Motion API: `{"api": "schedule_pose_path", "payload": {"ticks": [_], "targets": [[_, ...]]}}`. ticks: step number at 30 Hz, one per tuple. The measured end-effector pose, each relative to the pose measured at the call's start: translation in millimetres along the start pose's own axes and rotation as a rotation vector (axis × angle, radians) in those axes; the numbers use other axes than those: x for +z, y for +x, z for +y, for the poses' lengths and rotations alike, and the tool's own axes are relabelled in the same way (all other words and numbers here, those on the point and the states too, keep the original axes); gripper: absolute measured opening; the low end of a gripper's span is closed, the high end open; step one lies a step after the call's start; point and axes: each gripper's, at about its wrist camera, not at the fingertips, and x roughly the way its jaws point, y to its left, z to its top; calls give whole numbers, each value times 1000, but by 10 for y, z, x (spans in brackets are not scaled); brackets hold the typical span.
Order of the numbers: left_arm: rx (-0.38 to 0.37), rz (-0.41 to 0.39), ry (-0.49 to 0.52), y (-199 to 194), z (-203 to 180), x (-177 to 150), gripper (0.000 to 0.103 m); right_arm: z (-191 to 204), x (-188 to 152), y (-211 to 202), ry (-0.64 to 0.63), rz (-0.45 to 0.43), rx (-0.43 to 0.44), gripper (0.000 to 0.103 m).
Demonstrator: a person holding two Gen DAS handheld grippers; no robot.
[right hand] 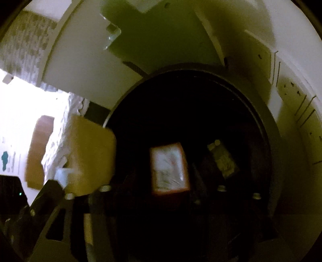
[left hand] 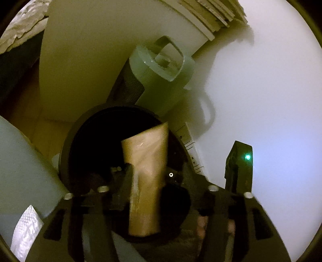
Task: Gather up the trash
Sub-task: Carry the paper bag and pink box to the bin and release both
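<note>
Both grippers hovered over the dark bin (left hand: 66, 153), left gripper (left hand: 147, 179) jaws apart around the cardboard tube (left hand: 147, 171), right gripper (right hand: 167, 193) jaws apart above a small box (right hand: 169, 167); best kept centred over the opening.

In the left wrist view the bin (left hand: 66, 153) opens at centre, and the tube (left hand: 146, 181) stands tilted in its mouth, top toward 12 o'clock, between the jaws of the left gripper (left hand: 147, 181). A holder (left hand: 161, 66) lies just behind the bin at 12 o'clock, and stacked boards (left hand: 217, 14) lie beyond it at 1 o'clock. In the right wrist view a carton (right hand: 169, 167) lies inside the bin, a packet (right hand: 223, 159) beside it at 3 o'clock, and a box (right hand: 90, 153) overhangs the rim at 9 o'clock.
</note>
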Motion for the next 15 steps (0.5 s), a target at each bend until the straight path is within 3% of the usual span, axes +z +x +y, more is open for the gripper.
{"api": "schedule_pose_path", "payload": {"ticks": [1,7,15], "targets": [[9,-6,7,-23,-19,-3,74,6,-1,-5,-1,-6,5,65],[14,-47,47,-279,-140,-64,74,53,-18,-55,-15,-48,54,65],[34,-148,104,-1077,-292,-453,75,382,-164,-138,-168,-122,125,65]]}}
